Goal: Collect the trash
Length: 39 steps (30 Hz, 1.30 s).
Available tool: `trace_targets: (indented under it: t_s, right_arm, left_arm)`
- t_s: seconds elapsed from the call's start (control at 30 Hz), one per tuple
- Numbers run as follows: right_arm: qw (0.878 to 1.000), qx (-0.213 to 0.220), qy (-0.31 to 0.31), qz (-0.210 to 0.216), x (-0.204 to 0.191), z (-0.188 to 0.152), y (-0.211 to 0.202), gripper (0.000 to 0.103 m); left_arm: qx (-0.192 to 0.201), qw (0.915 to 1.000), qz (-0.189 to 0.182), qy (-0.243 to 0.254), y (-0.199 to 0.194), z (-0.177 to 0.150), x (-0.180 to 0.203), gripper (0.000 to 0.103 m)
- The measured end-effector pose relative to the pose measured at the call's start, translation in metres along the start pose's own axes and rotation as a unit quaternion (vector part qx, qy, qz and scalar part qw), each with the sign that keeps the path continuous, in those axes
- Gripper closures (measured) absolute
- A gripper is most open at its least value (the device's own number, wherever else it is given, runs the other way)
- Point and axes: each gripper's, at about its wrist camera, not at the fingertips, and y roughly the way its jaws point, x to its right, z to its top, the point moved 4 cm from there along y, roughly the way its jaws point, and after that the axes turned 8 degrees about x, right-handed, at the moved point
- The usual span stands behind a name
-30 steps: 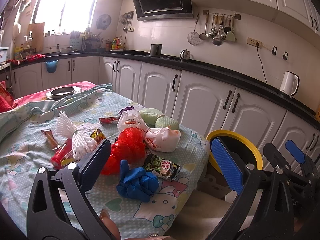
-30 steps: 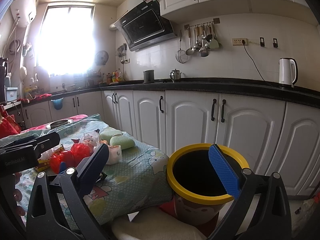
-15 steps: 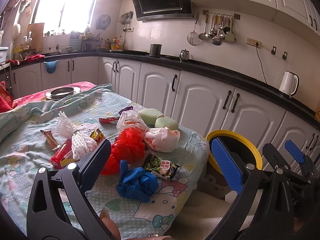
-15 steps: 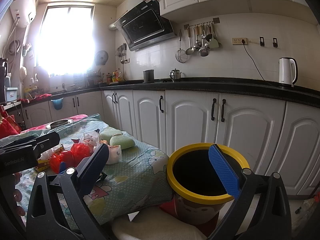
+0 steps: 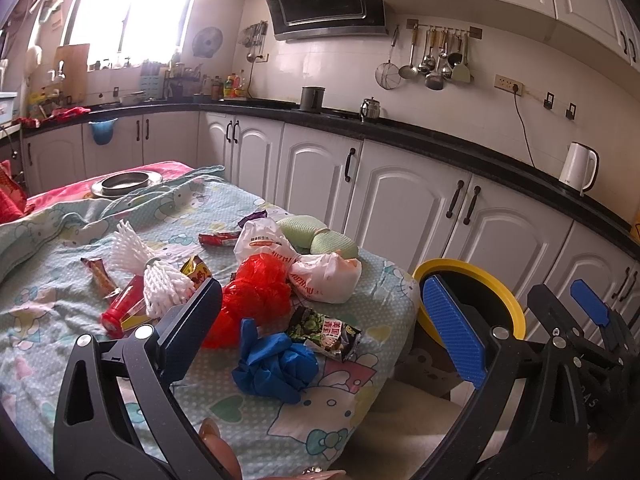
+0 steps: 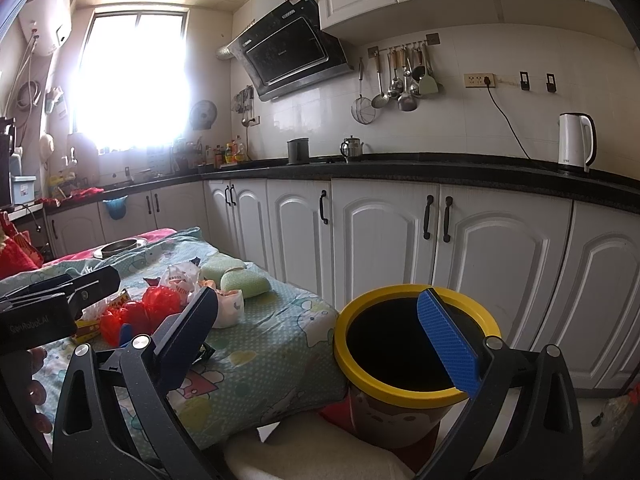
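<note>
Trash lies on a cartoon-print cloth over the table (image 5: 52,300): a crumpled blue glove (image 5: 276,364), a green snack wrapper (image 5: 326,330), a red plastic bag (image 5: 256,292), a white plastic bag (image 5: 326,276), white foam netting (image 5: 166,284) and a red bottle (image 5: 122,308). A yellow-rimmed bin (image 6: 412,344) stands on the floor off the table's right end. My left gripper (image 5: 316,332) hangs open above the glove and wrapper, holding nothing. My right gripper (image 6: 324,332) is open and empty, its blue pad over the bin's mouth. The bin (image 5: 476,288) also shows in the left wrist view.
White cabinets (image 6: 380,236) under a black counter run behind the table and bin. A white kettle (image 6: 574,142) stands on the counter. Two green sponges (image 5: 320,236) and a metal dish (image 5: 126,182) sit farther back on the table. A pale stool cushion (image 6: 316,452) lies below the bin.
</note>
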Motion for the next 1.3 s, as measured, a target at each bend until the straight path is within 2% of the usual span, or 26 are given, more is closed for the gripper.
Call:
trace_targets:
  t_s: [0.37,0.63,0.97,1.17,1.23,1.3]
  right_arm:
    - [1.0,-0.012,-0.007,0.021,-0.012,-0.005,0.009,0.006]
    - [0.995,-0.059,-0.014,0.085,-0.037,-0.002,0.034,0.006]
    - [0.981,-0.101,-0.053,0.159,-0.093,-0.001,0.088,0.006]
    - [0.972,-0.122,-0.088,0.182,-0.114,-0.003,0.126,0.006]
    - [0.969,-0.129,-0.096,0.186,-0.118,-0.006,0.136,0.01]
    - [0.963,-0.149,-0.107,0.196,-0.122,-0.012,0.149,0.022]
  left_arm:
    - [0.0,0.9999,0.007,-0.01,0.005,0.0,-0.011,0.011]
    - [0.002,0.999,0.028,-0.035,0.011,0.004,-0.042,0.011]
    - [-0.001,0.9924,0.093,-0.081,0.021,0.016,-0.111,0.011]
    - [-0.032,0.9856,0.14,-0.089,0.038,0.022,-0.153,0.011]
    - [-0.043,0.9841,0.147,-0.09,0.045,0.023,-0.163,0.011]
    - [-0.057,0.9824,0.148,-0.099,0.053,0.023,-0.173,0.011]
